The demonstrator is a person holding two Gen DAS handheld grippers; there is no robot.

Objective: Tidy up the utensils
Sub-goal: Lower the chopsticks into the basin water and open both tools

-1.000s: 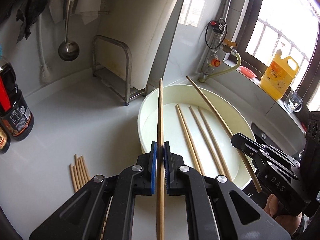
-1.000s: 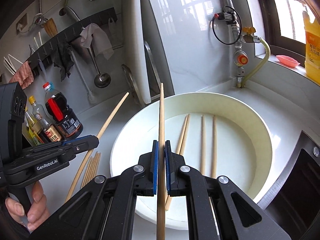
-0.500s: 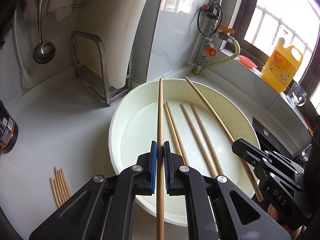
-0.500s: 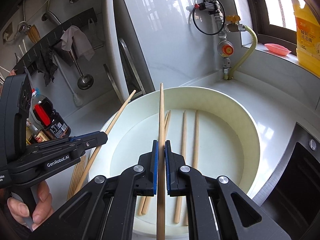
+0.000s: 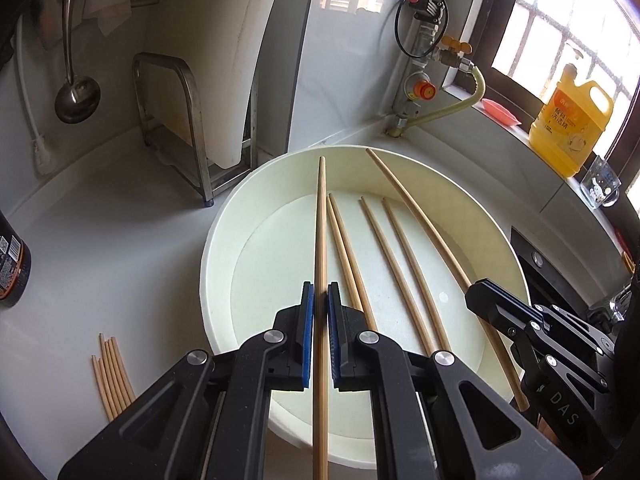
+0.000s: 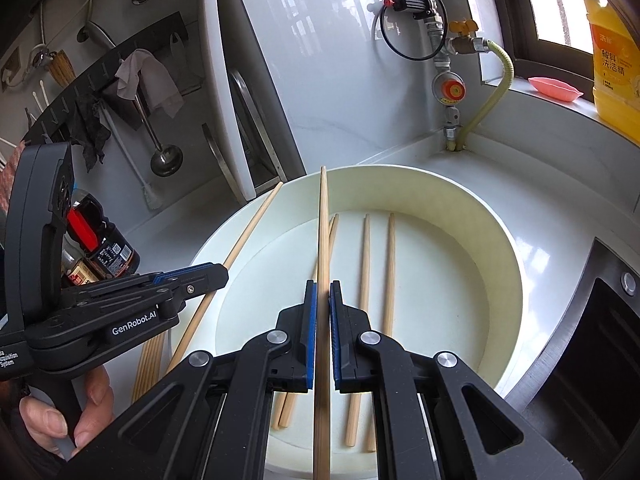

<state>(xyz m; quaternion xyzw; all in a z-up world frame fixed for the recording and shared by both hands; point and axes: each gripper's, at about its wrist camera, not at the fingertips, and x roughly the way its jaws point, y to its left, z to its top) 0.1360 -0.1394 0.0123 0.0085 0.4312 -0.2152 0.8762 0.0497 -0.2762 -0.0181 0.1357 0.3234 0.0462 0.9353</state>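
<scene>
Grippers both clamped, one chopstick each. Left gripper (image 5: 321,300): blue pads (image 5: 307,340) pinched tight on left chopstick (image 5: 320,224), which runs straight up the middle of the left wrist view w/ its tip over the far wall of the white basin (image 5: 224,232); lower end cut off by the frame bottom. Right gripper (image 6: 323,300): same clench on right chopstick (image 6: 323,232), tip over the basin's far rim, rear end also cut off at the frame edge.

Both held sticks hang above the basin, not touching the four loose chopsticks (image 5: 396,276) lying flat on the basin floor: two close together, two a bit apart. In the right wrist view those four are partly hidden behind the gripper body.

Spare bundle of chopsticks (image 5: 112,376) lies on the counter (image 5: 100,248) left of the basin, well apart from it; lower ends hidden by the gripper arm, so count is unclear.

A hand (image 6: 60,416) shows at the lower left of the right wrist view, wrapped on the left gripper's handle, only partly visible. Sauce bottle (image 6: 104,244) half hidden behind that gripper. Yellow detergent jug (image 5: 568,124) on the sill; label unreadable.
</scene>
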